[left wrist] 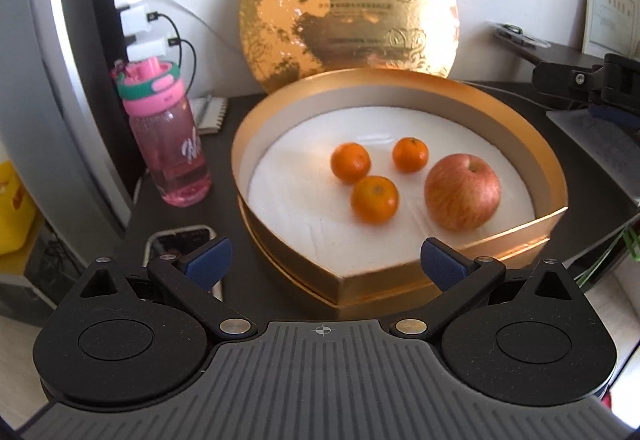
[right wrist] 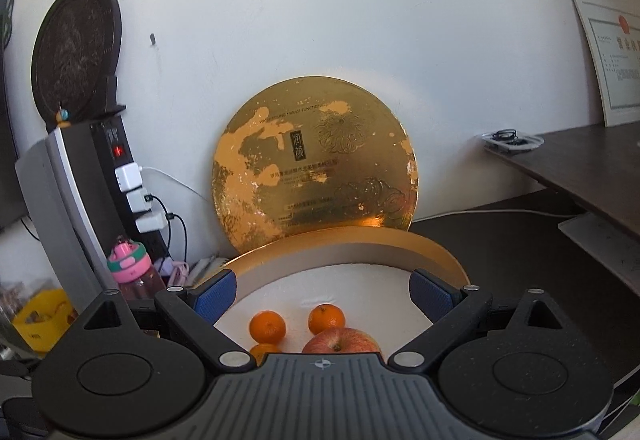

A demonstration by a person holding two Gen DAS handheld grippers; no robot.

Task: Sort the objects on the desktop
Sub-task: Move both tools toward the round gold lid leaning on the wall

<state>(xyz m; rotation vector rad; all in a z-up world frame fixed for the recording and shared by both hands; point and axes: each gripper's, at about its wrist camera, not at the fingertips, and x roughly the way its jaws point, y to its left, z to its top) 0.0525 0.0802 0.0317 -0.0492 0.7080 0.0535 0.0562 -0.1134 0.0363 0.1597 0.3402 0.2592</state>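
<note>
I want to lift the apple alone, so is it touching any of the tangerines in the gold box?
Apart. The left wrist view shows white lining between the apple and the nearest tangerine; the other two sit farther off.

Gold box (left wrist: 472, 240), white lining; orange tangerines (left wrist: 374, 199); red-streaked apple (left wrist: 462, 191); pink bottle (left wrist: 170, 143); blue-padded fingertips (left wrist: 210, 262)

I see a glossy gold-foil lid (left wrist: 348, 3) at twelve o'clock, a matt gold cardboard box (left wrist: 400, 272), a translucent pink plastic bottle (left wrist: 170, 143), and a dark wood-grain worktop (left wrist: 180, 207).
</note>
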